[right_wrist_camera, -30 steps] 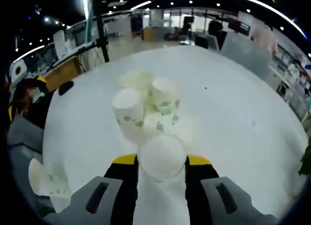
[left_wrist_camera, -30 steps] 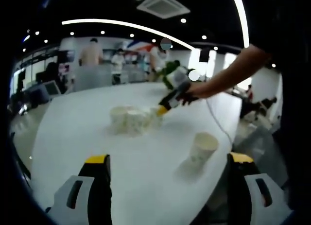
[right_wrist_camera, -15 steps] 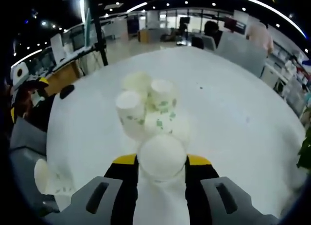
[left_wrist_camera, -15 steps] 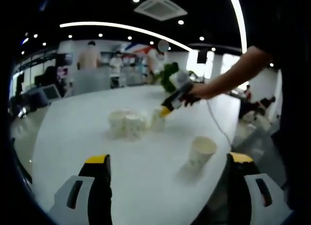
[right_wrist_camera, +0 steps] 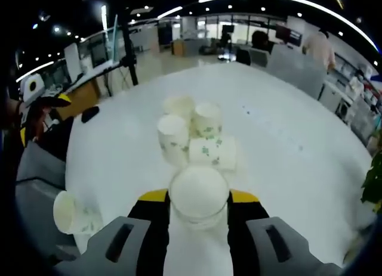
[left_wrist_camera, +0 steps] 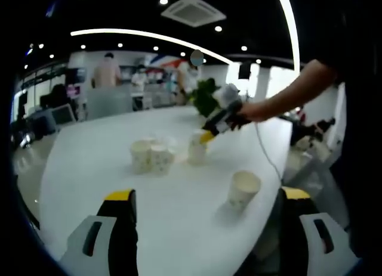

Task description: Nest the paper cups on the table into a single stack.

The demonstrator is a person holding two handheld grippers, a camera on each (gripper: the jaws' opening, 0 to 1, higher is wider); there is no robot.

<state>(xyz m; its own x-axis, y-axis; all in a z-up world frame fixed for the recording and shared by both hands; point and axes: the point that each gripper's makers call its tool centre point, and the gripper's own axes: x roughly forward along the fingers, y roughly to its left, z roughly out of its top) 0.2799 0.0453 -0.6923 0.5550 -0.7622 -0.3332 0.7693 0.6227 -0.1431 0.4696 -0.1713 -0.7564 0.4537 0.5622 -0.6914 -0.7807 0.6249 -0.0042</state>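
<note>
My right gripper [right_wrist_camera: 199,199] is shut on a white paper cup [right_wrist_camera: 199,189] with its mouth facing me. Just beyond it is a cluster of green-printed cups [right_wrist_camera: 190,130]: three upright and one lying on its side [right_wrist_camera: 215,152]. In the left gripper view that cluster [left_wrist_camera: 149,157] sits mid-table. To its right, the right gripper [left_wrist_camera: 207,137] holds the cup [left_wrist_camera: 197,149], slightly apart from the cluster. A lone cup [left_wrist_camera: 243,189] stands near the table's right edge, also seen low and left as the single cup [right_wrist_camera: 74,213]. My left gripper [left_wrist_camera: 206,198] is wide open and holds nothing.
The round white table [left_wrist_camera: 89,168] has bare room all around the cups. A person's arm [left_wrist_camera: 286,94] reaches in from the right. The left gripper [right_wrist_camera: 39,117] shows at the table's left edge. Chairs, desks and people stand beyond the far edge.
The right gripper has drawn its cup back from the cluster, which now stands apart from it. Both views have shifted a little. The left gripper stays open.
</note>
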